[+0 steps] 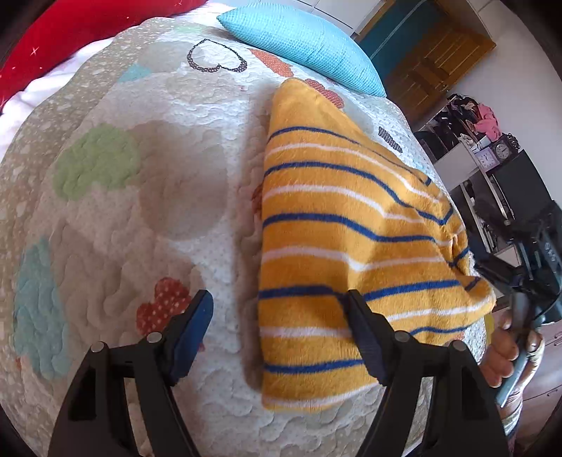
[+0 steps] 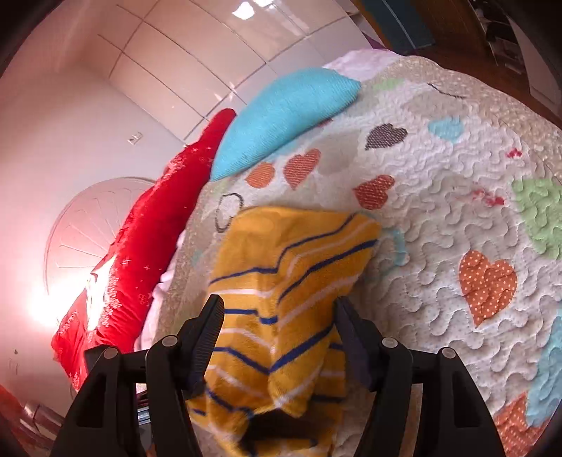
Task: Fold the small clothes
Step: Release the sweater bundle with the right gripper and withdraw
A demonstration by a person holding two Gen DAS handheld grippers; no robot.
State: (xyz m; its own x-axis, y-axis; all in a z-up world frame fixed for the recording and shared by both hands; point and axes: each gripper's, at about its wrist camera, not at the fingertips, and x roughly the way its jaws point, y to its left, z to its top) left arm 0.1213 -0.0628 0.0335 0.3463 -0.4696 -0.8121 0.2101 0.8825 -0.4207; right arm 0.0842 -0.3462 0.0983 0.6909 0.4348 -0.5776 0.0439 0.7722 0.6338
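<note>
At the bottom of the left wrist view the left gripper (image 1: pixel 279 316) stands wide apart with nothing between its fingers: the blue-padded finger (image 1: pixel 193 327) hovers over the quilt (image 1: pixel 168 182), while the other finger lies over the near edge of the striped garment (image 1: pixel 337 246). That garment, yellow with blue and white stripes, lies folded on the right half of the frame, its left edge straight and its far tip pointing to the upper middle. At the lower right edge a hand (image 1: pixel 505 355) grips a handle just past the garment's right corner. In the right wrist view the right gripper (image 2: pixel 279 316) is spread to a middling width with the striped garment (image 2: pixel 281 306) bunched between its fingers and rising up the middle of the frame; whether the fingers press it or only straddle it cannot be told, as the near part is blurred. The heart-patterned quilt (image 2: pixel 439 218) fills the right side beyond it. Farther on, a blue pillow (image 1: pixel 302 42) sits at the top middle of the left view, touching the quilt, and a red cushion (image 1: pixel 77 28) lies in the upper left. A shelf with clocks (image 1: pixel 491 154) stands at the right edge. In the right view the blue pillow (image 2: pixel 281 116) and red cushion (image 2: pixel 140 239) lie side by side in front of white cupboard doors (image 2: pixel 175 45).
</note>
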